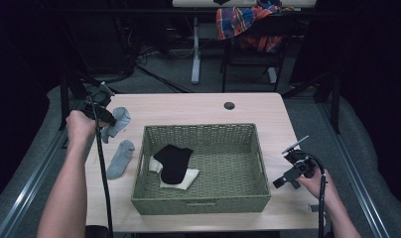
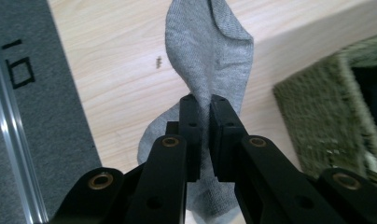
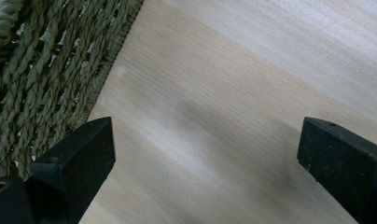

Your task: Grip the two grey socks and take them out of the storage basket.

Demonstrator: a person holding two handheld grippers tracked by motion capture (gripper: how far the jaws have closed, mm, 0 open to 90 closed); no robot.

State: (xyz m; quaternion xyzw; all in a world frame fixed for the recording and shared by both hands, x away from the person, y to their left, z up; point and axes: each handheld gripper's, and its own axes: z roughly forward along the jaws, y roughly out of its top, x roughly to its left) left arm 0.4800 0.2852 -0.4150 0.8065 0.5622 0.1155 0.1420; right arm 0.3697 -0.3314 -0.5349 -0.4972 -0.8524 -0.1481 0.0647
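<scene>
Black marks on the grey floor mat at the left edge of the left gripper view look like "10", turned sideways; no other writing can be read.

There are four socks. Two are grey: one (image 1: 120,120) is pinched between the pressed-together jaws of the left gripper (image 1: 105,118) over the far left of the table (image 1: 198,106), hanging crumpled with its lower part cut off behind the jaws in the left gripper view. The second grey sock (image 1: 120,157) lies flat on the table, just left of the basket (image 1: 201,201). Inside the woven basket, a black sock (image 1: 173,162) lies over a white sock (image 1: 186,178), hiding most of it.

The right gripper (image 1: 284,182) sits near the basket's right wall, its jaws spread wide above bare wood with nothing between them.

A plaid cloth (image 1: 245,22) hangs over a chair beyond the table, partly cut off.
</scene>
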